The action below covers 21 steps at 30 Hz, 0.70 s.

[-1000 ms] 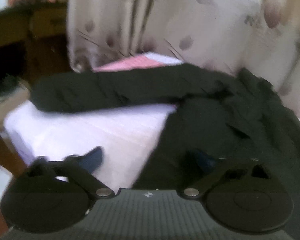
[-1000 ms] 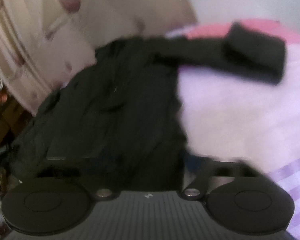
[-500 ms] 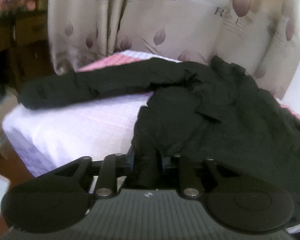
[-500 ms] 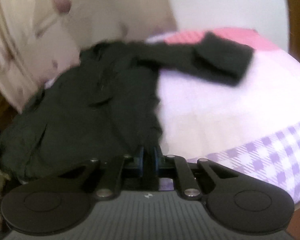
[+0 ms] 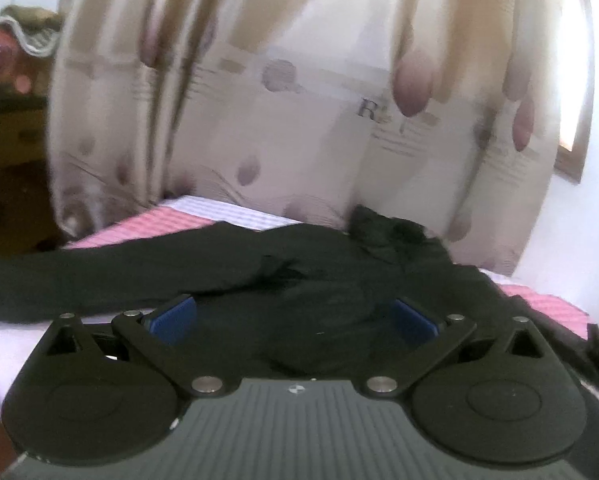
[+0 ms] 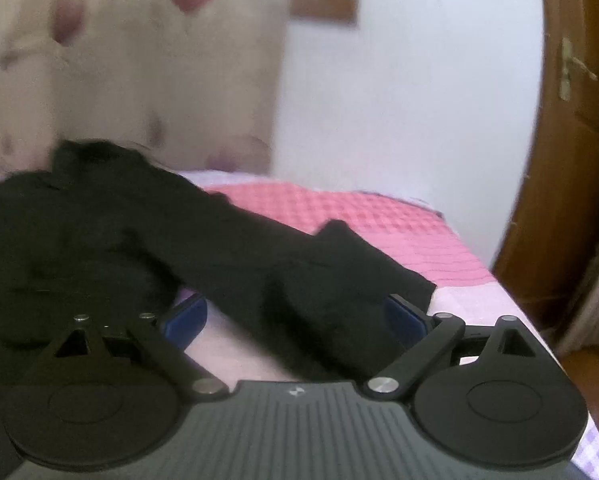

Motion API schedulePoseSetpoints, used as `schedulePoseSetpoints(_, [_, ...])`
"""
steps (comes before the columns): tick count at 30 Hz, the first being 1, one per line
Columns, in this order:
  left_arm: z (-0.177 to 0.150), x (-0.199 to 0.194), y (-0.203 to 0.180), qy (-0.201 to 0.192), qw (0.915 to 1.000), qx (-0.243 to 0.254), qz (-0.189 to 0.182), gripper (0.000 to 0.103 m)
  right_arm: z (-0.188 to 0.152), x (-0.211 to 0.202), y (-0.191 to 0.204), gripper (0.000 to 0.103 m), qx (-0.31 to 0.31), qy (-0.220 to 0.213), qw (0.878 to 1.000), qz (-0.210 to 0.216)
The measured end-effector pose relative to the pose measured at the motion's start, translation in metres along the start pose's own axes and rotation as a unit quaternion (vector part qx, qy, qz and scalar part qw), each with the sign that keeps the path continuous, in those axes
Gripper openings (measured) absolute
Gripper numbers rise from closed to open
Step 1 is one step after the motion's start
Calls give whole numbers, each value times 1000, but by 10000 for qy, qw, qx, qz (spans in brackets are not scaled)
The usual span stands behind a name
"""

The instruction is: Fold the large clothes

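A large black long-sleeved garment (image 5: pixel 339 280) is being shown spread across a bed covered by a pink-and-white checked sheet (image 6: pixel 339 208). In the left wrist view, one sleeve is being seen stretched out to the left over the sheet (image 5: pixel 219 212), while the collar is being seen bunched near a cream curtain printed with mauve petals (image 5: pixel 299 120) that is hanging behind the bed. The left claw (image 5: pixel 291 316) is being held released, its blue-padded fingers (image 5: pixel 175 316) spread wide apart just above the garment's body; no fabric is being gripped between them.

In the right wrist view, the other sleeve (image 6: pixel 299 264) is being shown running diagonally toward the right, its cuff end lying on the pink part of the sheet. The right claw (image 6: pixel 295 318) is likewise being held released, with blue-padded fingers (image 6: pixel 187 318) parted to either side of this sleeve; whether the fabric is being touched cannot be told. A white wall (image 6: pixel 399 100) and a brown wooden door (image 6: pixel 571 160) are being seen beyond the bed. Both views are being softened by motion blur.
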State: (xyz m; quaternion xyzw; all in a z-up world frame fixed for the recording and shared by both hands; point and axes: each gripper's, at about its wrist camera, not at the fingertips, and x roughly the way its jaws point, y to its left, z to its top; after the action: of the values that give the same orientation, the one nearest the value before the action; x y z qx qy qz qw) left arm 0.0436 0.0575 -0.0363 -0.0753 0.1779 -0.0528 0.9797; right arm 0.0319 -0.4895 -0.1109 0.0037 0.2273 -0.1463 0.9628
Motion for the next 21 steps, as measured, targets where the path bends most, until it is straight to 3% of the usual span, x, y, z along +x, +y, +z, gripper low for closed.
schedulePoseSetpoints(2, [-2,19,-16,63,10000,55,-31,103,2,23,-1,93,-130,118,9995,-275])
schedulePoseSetpoints(3, [-2,32,-23,137,9999,93,-35,103,2,33,-2,80,-256,224,9986,-413])
schedulePoseSetpoints(4, [-4,41,-27,201,9997,123,-22,103,0,45,-4,53,-337,409,9970,-560])
schedulePoseSetpoints(5, [-4,53,-34,242,9996,159,-14,103,-1,52,-11,42,-247,520,9964,-617])
schedulePoseSetpoints(7, [-7,67,-39,263,9994,231,30,103,-3,50,-33,28,174,426,9955,-831])
schedulePoseSetpoints(9, [-8,81,-43,266,9993,247,53,103,-8,41,-71,23,1189,234,9881,-950])
schedulePoseSetpoints(12, [-12,99,-46,296,9994,151,6,103,-33,32,-129,23,2832,239,9544,-919])
schedulePoseSetpoints(15, [-20,113,-47,358,9993,65,-67,103,-60,20,-163,24,4032,87,9143,-368])
schedulePoseSetpoints(16, [-22,116,-48,398,9992,49,-76,103,-68,17,-169,33,4288,112,9028,-308])
schedulePoseSetpoints(17, [-26,120,-47,452,9989,27,-109,103,-72,16,-173,37,4441,35,8958,-160])
schedulePoseSetpoints(18, [-30,122,-46,477,9988,4,-147,103,-74,14,-174,47,4507,-20,8927,-20])
schedulePoseSetpoints(21, [-38,126,-40,548,9980,-186,-241,103,-70,12,-165,72,4299,-84,9028,-6])
